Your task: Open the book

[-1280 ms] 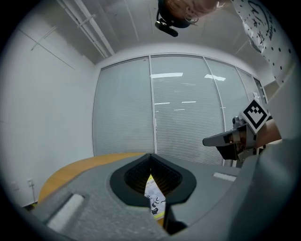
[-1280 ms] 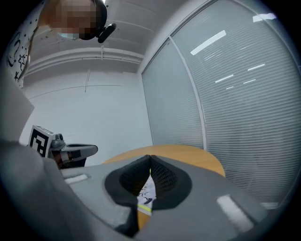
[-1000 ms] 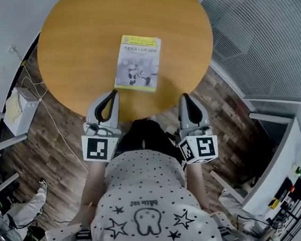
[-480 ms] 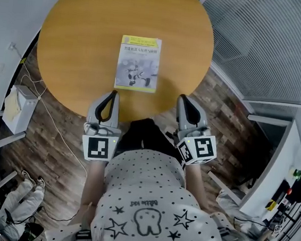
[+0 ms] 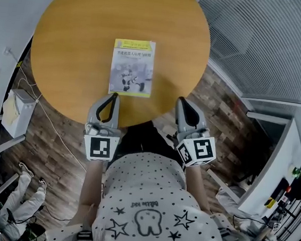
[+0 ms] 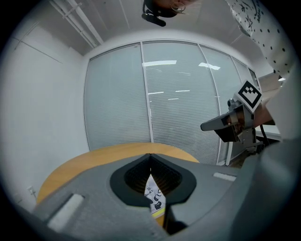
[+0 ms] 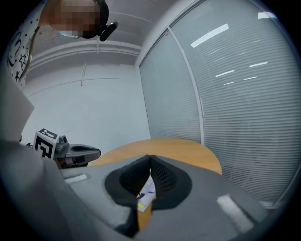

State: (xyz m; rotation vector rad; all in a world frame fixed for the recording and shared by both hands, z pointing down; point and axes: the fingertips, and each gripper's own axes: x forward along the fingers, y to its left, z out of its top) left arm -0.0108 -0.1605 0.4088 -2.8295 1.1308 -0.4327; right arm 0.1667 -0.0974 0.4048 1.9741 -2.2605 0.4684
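A closed book (image 5: pixel 132 67) with a white and yellow cover lies flat on the round wooden table (image 5: pixel 68 39), near its front edge. My left gripper (image 5: pixel 114 94) hovers over the table edge just below the book's lower left corner, jaws shut and empty. My right gripper (image 5: pixel 180 100) is to the right, beyond the table rim over the floor, jaws also shut and empty. A slice of the book (image 6: pixel 155 200) shows past the left jaws, and another slice of the book (image 7: pixel 146 192) shows past the right jaws.
Wood plank floor surrounds the table. A white box (image 5: pixel 13 111) with cables sits on the floor at the left. Glass walls with blinds (image 5: pixel 265 44) run along the right. A white desk edge (image 5: pixel 279 168) stands at the far right.
The book and table have shifted left and slightly down in the head view. The left gripper's tips now lie closer to the book's lower edge. Both jaws stay shut.
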